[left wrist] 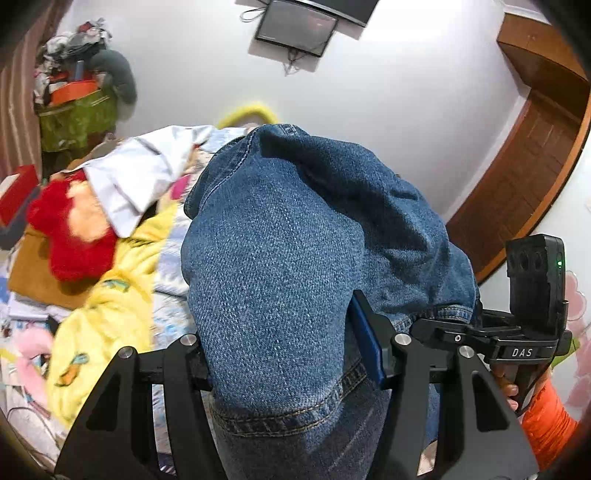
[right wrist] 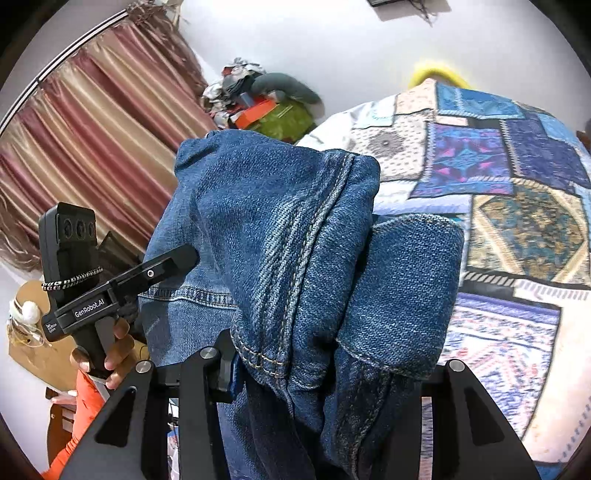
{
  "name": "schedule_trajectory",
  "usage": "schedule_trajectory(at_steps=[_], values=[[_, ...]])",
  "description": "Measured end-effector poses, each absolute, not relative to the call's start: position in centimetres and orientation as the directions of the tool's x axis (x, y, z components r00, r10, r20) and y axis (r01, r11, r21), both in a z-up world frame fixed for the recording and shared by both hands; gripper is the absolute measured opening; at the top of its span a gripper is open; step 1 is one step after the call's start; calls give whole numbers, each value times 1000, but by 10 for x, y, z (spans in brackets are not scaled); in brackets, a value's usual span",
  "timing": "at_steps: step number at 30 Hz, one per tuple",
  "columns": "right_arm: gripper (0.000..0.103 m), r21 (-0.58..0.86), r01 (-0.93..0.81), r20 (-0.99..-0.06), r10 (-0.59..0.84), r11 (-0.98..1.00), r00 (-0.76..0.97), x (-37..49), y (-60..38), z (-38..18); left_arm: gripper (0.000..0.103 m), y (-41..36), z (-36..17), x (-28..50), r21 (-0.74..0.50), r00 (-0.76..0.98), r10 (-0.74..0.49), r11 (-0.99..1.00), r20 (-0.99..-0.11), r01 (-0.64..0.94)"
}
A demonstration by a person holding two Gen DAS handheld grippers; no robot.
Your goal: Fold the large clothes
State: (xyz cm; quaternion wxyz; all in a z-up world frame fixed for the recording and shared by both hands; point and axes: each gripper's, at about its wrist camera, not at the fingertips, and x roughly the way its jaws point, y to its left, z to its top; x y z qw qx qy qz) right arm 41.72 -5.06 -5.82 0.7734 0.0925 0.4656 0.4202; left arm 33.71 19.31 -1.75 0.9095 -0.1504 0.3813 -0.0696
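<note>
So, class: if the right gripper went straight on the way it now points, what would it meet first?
The right gripper is already shut on bunched blue jeans, so denim fills its line at once. Beyond that bundle, probably the patchwork quilt on the bed, though depth behind the denim is unclear.

Left wrist view: jeans (left wrist: 280, 258) fill frame centre, bunched between the left gripper (left wrist: 291, 354) fingers at bottom centre. Right gripper (left wrist: 509, 339) sits lower right, touching the jeans' right edge. Bed (left wrist: 173, 295) runs behind and left of the jeans; plush toy (left wrist: 70, 229) on it at mid left, shirt (left wrist: 136, 177) just above-right of the toy, partly over it. Bag (left wrist: 77, 118) of clutter upper left. Screen (left wrist: 295, 31) on wall top centre. Door (left wrist: 524, 155) right.

Right wrist view: jeans (right wrist: 295, 258) centre, draped between the right gripper (right wrist: 332, 369) fingers at bottom. Left gripper (right wrist: 122, 288) mid left, against the jeans. Quilt (right wrist: 498, 221) right, behind the jeans. Curtain (right wrist: 85, 129) upper left.
</note>
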Motion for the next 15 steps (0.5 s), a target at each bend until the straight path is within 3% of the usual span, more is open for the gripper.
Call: schedule_trajectory(at_steps=[6,15], values=[[44,568,-543,-677,726,619,119,409,-4,-102,58,228,-63,317,-338,647,-218,939,-731,-65],[44,558,-482,-788,614,676,-52,422,33,-218,58,242,-184,316,-353,495,-233,921,-837,-165]])
